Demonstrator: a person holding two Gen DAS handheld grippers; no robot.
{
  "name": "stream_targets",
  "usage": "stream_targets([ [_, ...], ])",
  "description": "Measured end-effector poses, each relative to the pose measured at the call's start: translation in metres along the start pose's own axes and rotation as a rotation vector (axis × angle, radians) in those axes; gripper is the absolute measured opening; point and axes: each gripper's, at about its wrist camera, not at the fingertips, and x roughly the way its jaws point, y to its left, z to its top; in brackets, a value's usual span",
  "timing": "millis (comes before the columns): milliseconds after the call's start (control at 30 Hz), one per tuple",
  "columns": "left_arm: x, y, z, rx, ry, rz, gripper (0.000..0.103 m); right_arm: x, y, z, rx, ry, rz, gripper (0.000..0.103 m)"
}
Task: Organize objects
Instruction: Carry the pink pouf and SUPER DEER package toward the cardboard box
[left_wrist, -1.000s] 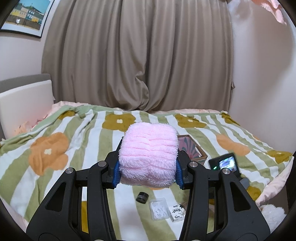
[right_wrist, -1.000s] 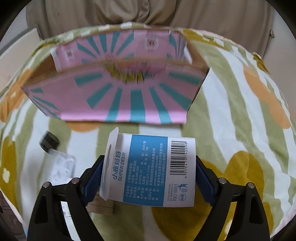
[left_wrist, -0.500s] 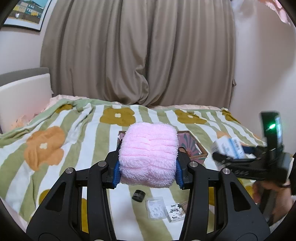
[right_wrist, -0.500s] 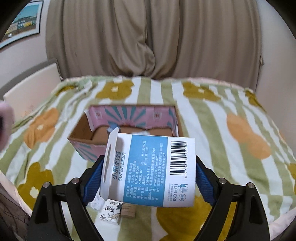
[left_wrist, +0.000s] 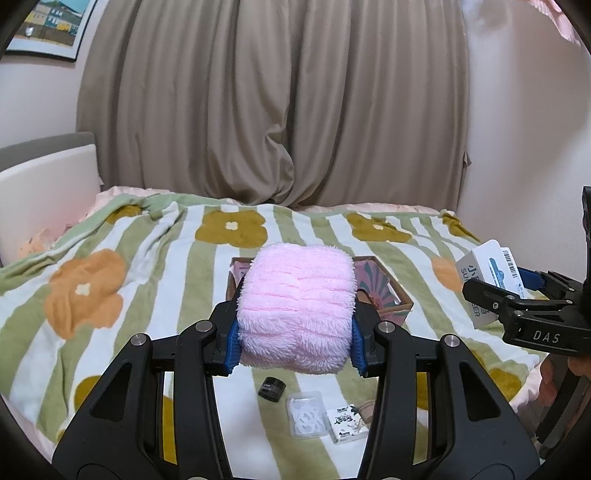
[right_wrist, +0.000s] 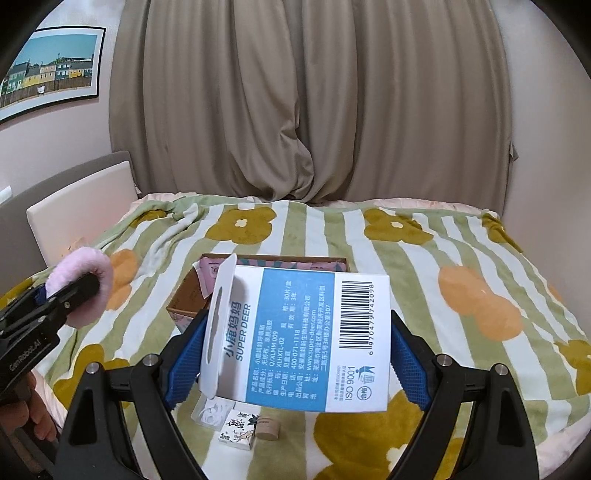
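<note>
Left wrist view: the left gripper (left_wrist: 295, 325) is clamped on a fluffy pink bundle (left_wrist: 297, 306), held above the striped floral blanket (left_wrist: 147, 266) in front of the open patterned box (left_wrist: 388, 291); nearer than the box lie a small black cap (left_wrist: 272, 388), a clear plastic case (left_wrist: 307, 414) and a small printed box (left_wrist: 348, 424); right of the box, the right gripper (right_wrist: 295, 354) grips a blue-and-white carton (right_wrist: 306, 339) by its sides, lifted off the blanket.
</note>
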Motion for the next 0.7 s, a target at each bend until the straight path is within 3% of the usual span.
stream_targets([
  [433, 0.012, -0.001, 0.002, 0.010, 0.020, 0.001, 0.042, 0.011, -0.006, 0.000, 0.002, 0.020, -0.011, 0.087],
  [700, 0.057, 0.011, 0.024, -0.008, 0.065, -0.045, 0.042, 0.043, -0.009, 0.021, -0.008, 0.059, 0.021, 0.087],
])
